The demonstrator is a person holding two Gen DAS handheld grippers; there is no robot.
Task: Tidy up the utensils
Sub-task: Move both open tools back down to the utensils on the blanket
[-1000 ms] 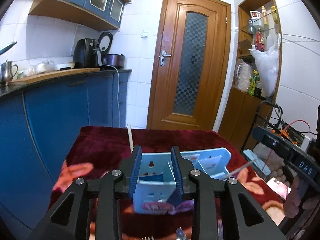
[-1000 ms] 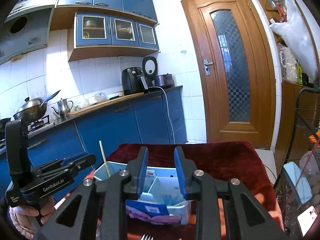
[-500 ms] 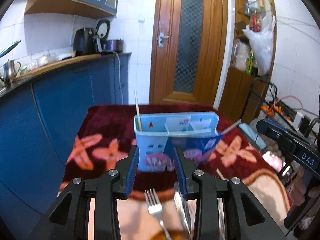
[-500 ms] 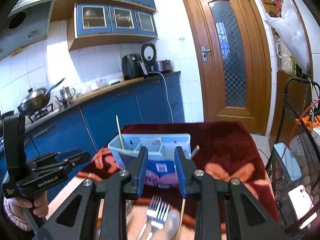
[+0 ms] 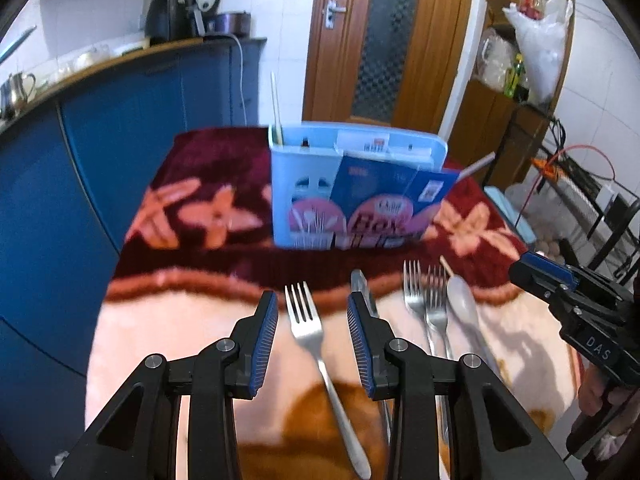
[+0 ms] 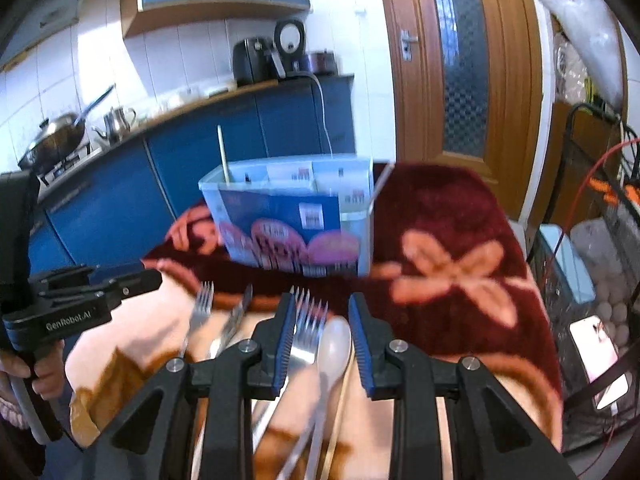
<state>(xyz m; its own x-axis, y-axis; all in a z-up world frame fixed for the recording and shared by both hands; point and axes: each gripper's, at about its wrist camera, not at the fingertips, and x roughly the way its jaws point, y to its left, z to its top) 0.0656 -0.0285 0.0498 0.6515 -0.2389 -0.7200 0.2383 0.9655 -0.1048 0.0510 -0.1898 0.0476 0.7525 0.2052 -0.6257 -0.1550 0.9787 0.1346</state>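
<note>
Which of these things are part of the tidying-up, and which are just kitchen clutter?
Part of the job: single fork, pair of forks, spoon, knife, blue holder box.
Just lying about: kettle, wok, air fryer, white bag.

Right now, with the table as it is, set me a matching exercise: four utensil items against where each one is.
Items:
1. lone fork
2. spoon
3. tallest chopstick
4. blue holder

Places:
a. in the holder's left compartment
b. standing at the back, on dark red cloth
c. leftmost of the flat cutlery
d. right beside two forks

Pairs: 1-c, 2-d, 3-a, 4-b
</note>
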